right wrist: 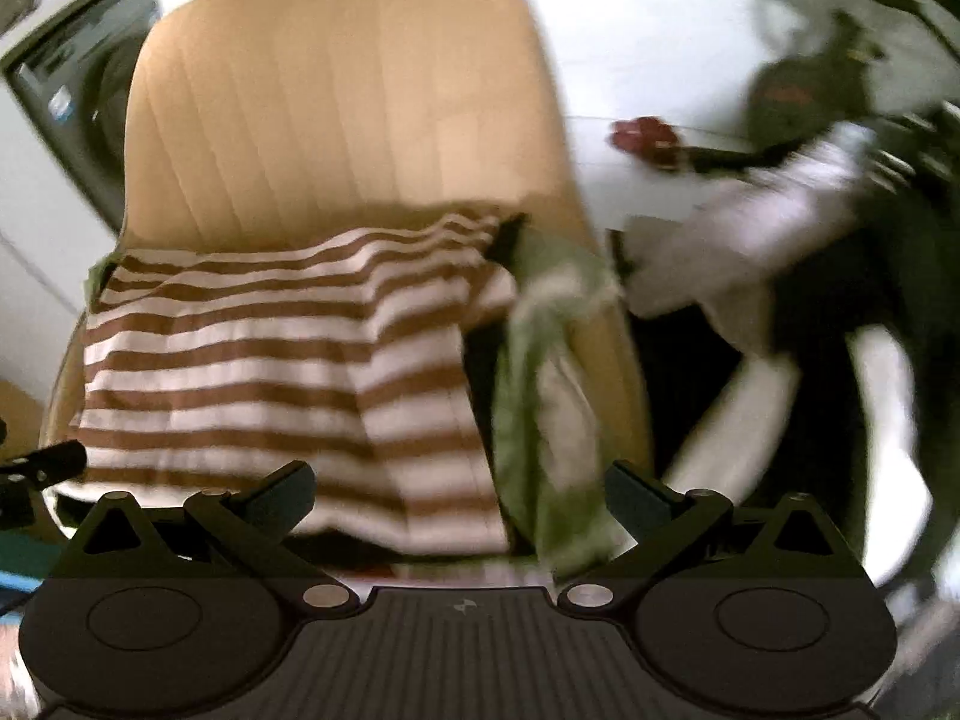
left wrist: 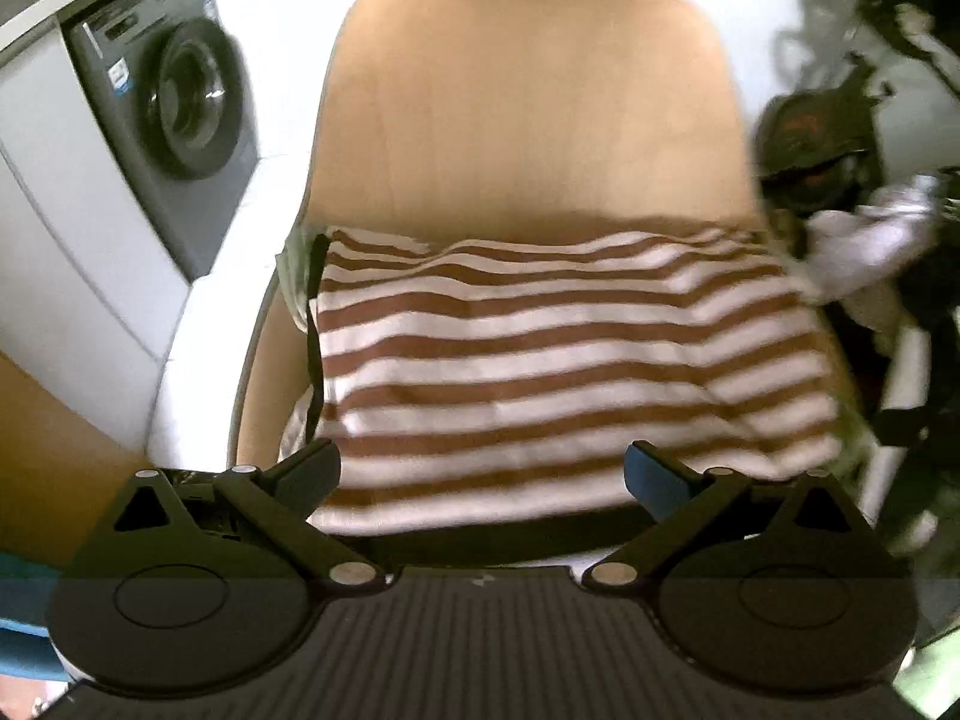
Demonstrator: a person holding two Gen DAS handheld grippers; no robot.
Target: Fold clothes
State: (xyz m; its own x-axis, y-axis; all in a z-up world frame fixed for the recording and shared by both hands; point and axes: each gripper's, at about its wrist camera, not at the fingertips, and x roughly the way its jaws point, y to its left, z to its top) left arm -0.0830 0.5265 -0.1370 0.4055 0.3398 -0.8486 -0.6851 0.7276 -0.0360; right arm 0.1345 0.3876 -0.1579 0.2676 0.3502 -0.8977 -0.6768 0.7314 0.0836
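Striped shirt [left wrist: 540,372] lies folded flat on the chair [left wrist: 528,108] seat, green cloth [right wrist: 552,396] bunched unfolded at its right edge; left gripper [left wrist: 483,468] and right gripper [right wrist: 459,489] both released, empty.

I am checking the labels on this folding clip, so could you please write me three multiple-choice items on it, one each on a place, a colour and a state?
1. Where does the striped garment lie?
A. on the tan chair
B. on the floor
C. inside the washing machine

2. What colour are its stripes?
A. blue and yellow
B. brown and white
C. black and red

3. How do the left gripper and right gripper stand?
A. both shut on the garment
B. one open, one shut
C. both open, holding nothing

Answers:
1 A, it is spread across the seat.
2 B, brown bands alternate with white in both views.
3 C, each gripper's fingers are wide apart with nothing between them.
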